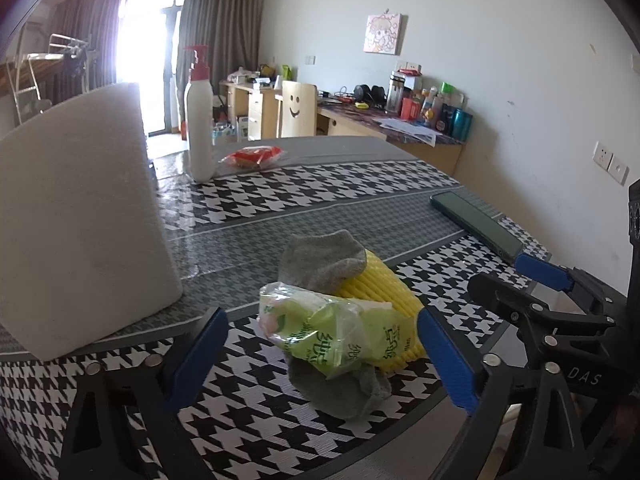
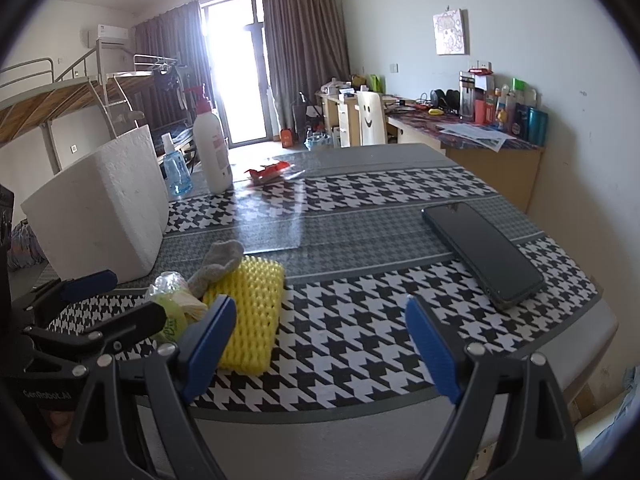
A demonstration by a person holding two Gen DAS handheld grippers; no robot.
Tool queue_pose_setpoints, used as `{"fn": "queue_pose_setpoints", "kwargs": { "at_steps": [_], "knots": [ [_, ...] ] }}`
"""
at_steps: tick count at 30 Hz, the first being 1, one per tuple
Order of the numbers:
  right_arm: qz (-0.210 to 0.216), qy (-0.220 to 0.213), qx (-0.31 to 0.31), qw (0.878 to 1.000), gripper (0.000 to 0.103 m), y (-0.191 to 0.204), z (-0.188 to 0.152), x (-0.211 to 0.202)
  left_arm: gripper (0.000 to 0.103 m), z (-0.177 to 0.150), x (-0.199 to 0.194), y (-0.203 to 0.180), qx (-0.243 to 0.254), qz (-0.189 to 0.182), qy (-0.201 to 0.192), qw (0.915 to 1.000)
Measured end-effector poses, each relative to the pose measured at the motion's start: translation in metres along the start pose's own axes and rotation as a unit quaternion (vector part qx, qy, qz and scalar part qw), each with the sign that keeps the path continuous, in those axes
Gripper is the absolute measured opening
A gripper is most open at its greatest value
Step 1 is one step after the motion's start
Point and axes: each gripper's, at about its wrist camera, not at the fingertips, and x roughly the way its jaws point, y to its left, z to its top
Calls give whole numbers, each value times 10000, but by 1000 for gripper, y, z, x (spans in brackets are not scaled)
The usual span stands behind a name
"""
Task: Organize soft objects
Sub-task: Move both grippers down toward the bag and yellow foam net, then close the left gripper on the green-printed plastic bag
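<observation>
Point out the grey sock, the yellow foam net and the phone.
grey sock [image 1: 320, 260], left wrist view, on its upper fold.
yellow foam net [image 2: 250, 312], right wrist view, middle of its top face.
phone [image 2: 484, 250], right wrist view, centre of the dark screen.

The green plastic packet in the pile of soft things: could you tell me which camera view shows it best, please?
The left wrist view: the green plastic packet lies whole and central, resting on the grey sock and the yellow foam net. In the right wrist view, only a part of it shows behind a finger of the left gripper.
</observation>
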Motion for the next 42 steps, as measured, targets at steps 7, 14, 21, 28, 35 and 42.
{"fn": "queue_pose_setpoints", "kwargs": {
  "at_steps": [7, 14, 21, 28, 35, 42],
  "knots": [
    [-41, 47, -5, 10000, 89, -1, -3, 1, 79, 1, 9, -3, 55, -103, 23, 9999],
    [-20, 99, 15, 9999, 89, -3, -6, 4, 62, -2, 16, -3, 73, -165, 197, 9996],
    [35, 109, 8, 9999, 89, -1, -6, 5, 46, -5, 17, -4, 92, -310, 286, 9991],
    [66, 97, 0, 9999, 89, 2, -5, 3, 45, -3, 0, 0, 60, -402, 125, 9991],
    [194, 106, -85, 9997, 89, 14, -4, 5, 45, -2, -20, 6, 74, -374, -115, 9992],
    [309, 209, -218, 9991, 89, 27, -5, 10, 45, -2, -27, 14, 43, -283, -203, 9994]
  ]
}}
